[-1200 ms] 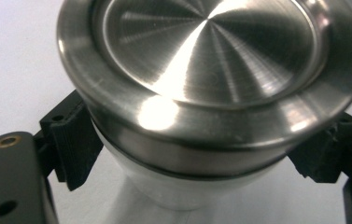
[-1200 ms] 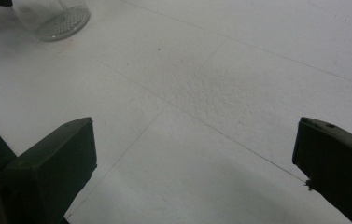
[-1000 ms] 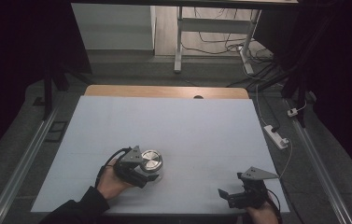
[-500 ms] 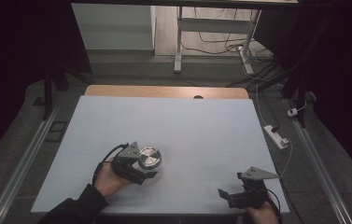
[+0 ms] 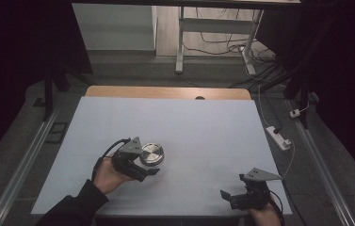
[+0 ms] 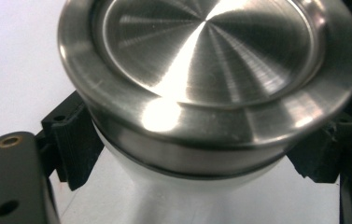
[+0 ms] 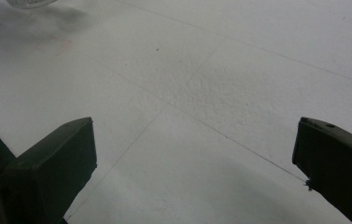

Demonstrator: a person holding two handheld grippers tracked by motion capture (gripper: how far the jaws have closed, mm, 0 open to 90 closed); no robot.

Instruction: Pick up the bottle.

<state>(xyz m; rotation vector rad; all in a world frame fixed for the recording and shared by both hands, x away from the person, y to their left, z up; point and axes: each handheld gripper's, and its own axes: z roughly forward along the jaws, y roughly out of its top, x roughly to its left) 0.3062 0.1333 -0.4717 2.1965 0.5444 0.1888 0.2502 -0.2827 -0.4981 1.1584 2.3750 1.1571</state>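
Item: round steel lidded container point(image 5: 151, 153), front-left of the white table point(image 5: 203, 127).
Left gripper point(image 5: 143, 165): jaws clamped on the container's sides.
Right gripper point(image 5: 231, 197): jaws spread, holding nothing, front-right corner.

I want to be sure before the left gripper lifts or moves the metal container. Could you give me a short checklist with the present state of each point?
1. Left gripper closed around the metal container: ok; in the left gripper view the jaws stand at both sides of its body, below the lid.
2. Lid seated on the container: ok, it looks level and flush.
3. Firmness of the grip: cannot tell.
4. Right gripper out of the way: ok, open near the table's front right corner.
5. Path around the container free: ok, bare table surface around it.
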